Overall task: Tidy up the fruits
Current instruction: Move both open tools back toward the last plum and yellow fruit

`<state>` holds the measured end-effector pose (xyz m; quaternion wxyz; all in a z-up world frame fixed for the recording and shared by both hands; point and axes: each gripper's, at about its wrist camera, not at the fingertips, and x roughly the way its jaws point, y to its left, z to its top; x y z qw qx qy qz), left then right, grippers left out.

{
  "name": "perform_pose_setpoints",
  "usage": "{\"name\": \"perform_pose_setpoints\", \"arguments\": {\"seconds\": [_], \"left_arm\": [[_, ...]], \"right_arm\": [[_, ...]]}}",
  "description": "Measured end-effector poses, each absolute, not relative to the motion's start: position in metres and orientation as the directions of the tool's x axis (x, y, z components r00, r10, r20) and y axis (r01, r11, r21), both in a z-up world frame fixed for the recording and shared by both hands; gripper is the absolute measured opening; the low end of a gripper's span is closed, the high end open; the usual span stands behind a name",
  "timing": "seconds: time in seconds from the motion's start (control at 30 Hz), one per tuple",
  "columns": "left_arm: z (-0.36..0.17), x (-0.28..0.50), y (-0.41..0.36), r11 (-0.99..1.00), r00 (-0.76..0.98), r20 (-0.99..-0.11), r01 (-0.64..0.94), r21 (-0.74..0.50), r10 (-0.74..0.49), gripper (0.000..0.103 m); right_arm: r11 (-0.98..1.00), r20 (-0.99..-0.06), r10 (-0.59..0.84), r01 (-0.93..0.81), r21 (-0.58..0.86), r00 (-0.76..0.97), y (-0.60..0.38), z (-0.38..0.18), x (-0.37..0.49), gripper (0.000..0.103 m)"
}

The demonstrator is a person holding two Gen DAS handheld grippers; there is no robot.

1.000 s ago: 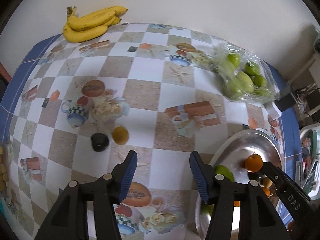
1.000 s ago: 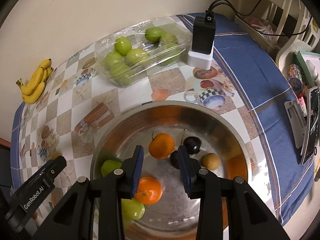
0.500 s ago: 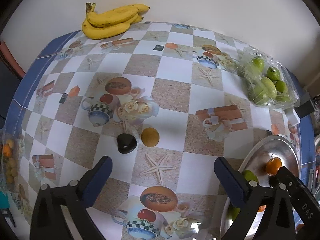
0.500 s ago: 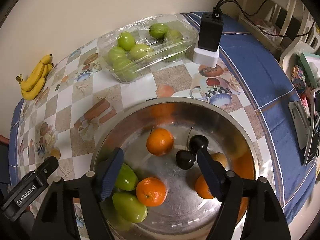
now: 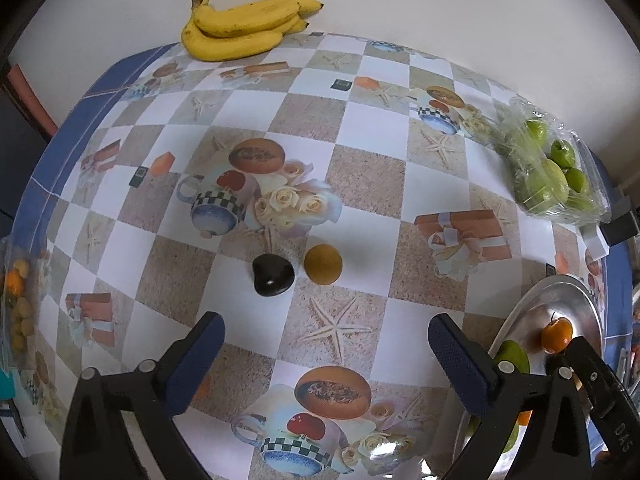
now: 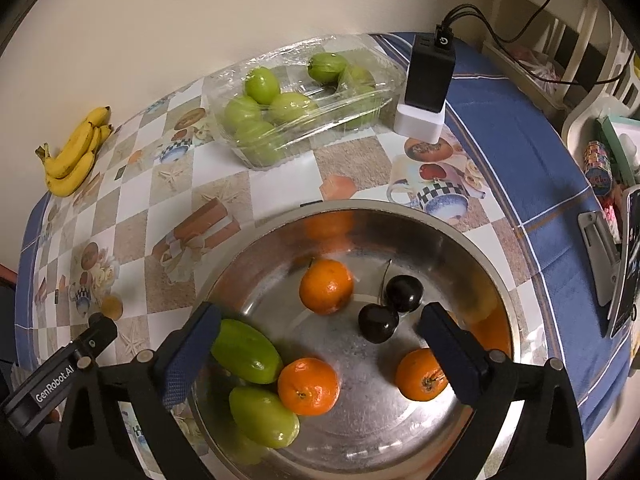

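Note:
My left gripper (image 5: 326,332) hangs open over the patterned tablecloth. Just beyond its fingertips lie a dark cherry (image 5: 272,274) and a small brown-yellow round fruit (image 5: 323,264), neither between the jaws. My right gripper (image 6: 320,316) points down into the metal bowl (image 6: 400,210); its jaws are opening and hold nothing. Below it the bowl holds a pair of dark cherries (image 6: 390,306), three oranges (image 6: 326,286) and two green fruits (image 6: 246,350). The bowl's rim (image 5: 560,292) also shows at the right of the left wrist view.
Bananas (image 5: 240,28) lie by the far wall. A clear plastic tray of green fruits (image 6: 300,100) sits behind the bowl, next to a black charger (image 6: 430,76) with cables. A bag of small fruits (image 5: 18,304) lies at the table's left edge.
Both grippers' jaws have spread from narrow to wide. The left gripper has shifted left, closer to the cherry and the brown fruit. The right gripper has stayed over the bowl.

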<state>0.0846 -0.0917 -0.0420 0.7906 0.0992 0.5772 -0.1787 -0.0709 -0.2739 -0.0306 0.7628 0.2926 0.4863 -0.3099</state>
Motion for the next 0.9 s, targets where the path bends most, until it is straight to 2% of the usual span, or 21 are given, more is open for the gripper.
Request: {"name": "perform_pose_setpoints", "arguments": {"seconds": [0.9], "left_arm": [[-0.039, 0.104, -0.063, 0.933, 0.284, -0.942, 0.353, -0.069, -0.177, 0.103]], "right_arm": [[0.712, -0.878, -0.186, 0.677, 0.189, 0.441, -0.254, -0.021, -0.055, 0.100]]}}
